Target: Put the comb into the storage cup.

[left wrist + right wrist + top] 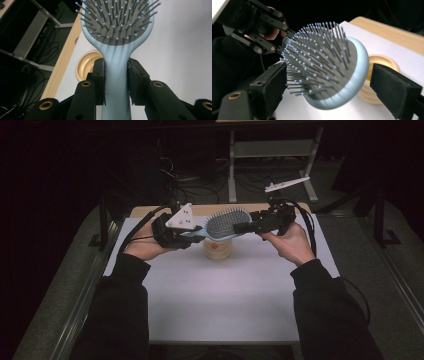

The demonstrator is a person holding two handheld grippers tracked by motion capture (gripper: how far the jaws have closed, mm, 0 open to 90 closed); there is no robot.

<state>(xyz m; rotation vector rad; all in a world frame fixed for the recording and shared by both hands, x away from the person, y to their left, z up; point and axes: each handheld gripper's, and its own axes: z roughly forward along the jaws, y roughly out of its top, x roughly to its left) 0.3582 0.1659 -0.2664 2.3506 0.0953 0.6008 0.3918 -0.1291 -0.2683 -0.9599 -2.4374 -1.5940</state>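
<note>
A light-blue hairbrush (227, 222) with grey bristles is held in the air above the table, bristles facing up. My left gripper (197, 234) is shut on its handle; in the left gripper view the two pads press the handle (117, 75) from both sides, and the head (117, 22) lies beyond. My right gripper (242, 227) comes in from the right, at the head. In the right gripper view its jaws (334, 85) stand open astride the head (329, 70): one pad is at the bristle tips, the other is apart from the rim. The left gripper (284, 41) shows behind.
A small tan wooden cup (218, 249) stands on the white mat (220, 295) right under the brush, also seen as the cup (86, 65) and the cup (382, 62). The table's wooden edge (150, 210) runs along the back. A metal frame (270, 150) and cables lie beyond.
</note>
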